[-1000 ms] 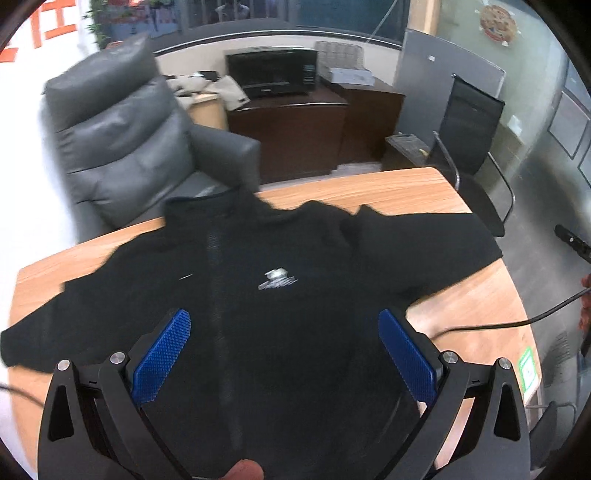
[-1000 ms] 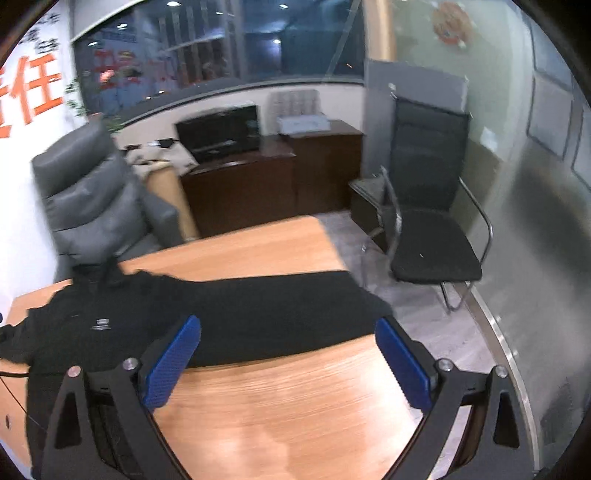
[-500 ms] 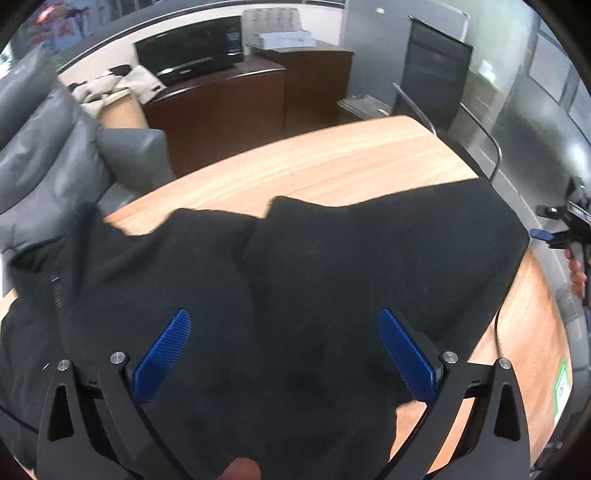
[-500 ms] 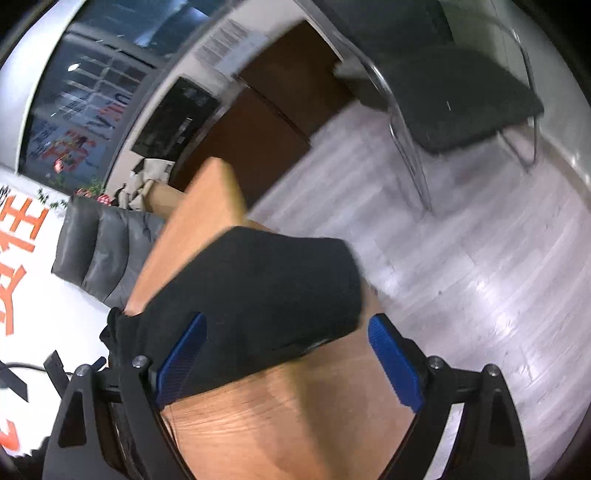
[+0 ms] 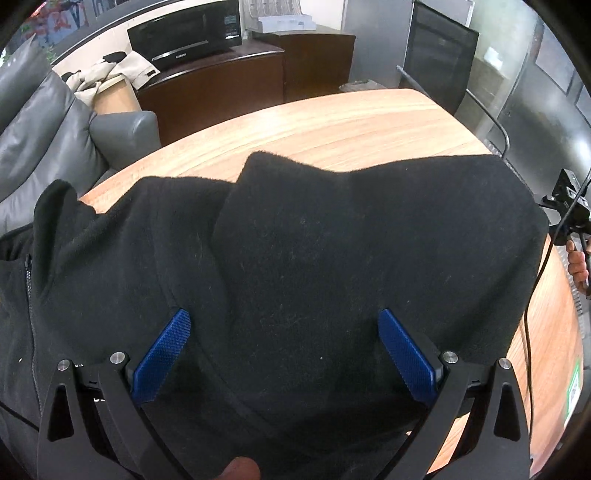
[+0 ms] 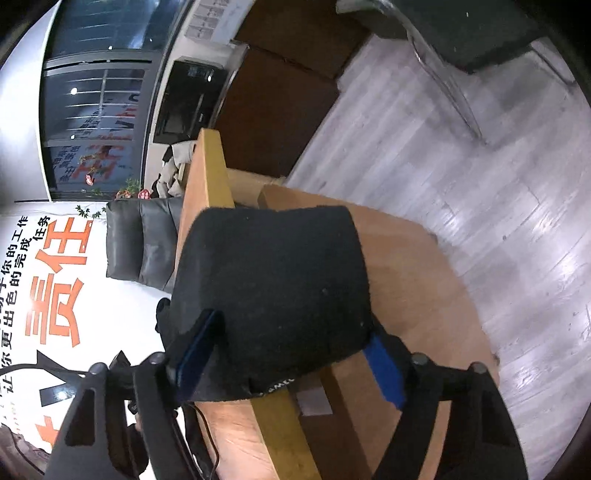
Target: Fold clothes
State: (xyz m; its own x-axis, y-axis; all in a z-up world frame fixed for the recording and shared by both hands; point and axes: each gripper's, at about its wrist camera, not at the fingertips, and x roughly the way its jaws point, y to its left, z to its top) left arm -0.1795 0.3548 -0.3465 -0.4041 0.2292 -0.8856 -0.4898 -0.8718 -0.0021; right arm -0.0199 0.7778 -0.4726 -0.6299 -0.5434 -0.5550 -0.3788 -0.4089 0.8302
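Note:
A black fleece jacket lies spread on the wooden table, its zipper at the far left. My left gripper is open, its blue pads low over the cloth, straddling a fold of the right side. In the right wrist view the camera is rolled sideways at the table's end. The jacket's sleeve end hangs over the table edge. My right gripper is open, with the sleeve end between its blue fingers. The right gripper's body also shows at the far right of the left wrist view.
A grey leather armchair stands behind the table at left. A dark cabinet with a microwave is at the back. A black office chair stands at the right. A black cable runs over the table's right end.
My left gripper has come down and to the right onto the jacket. My right gripper has rolled sideways and closed in on the sleeve end, which now sits between its fingers.

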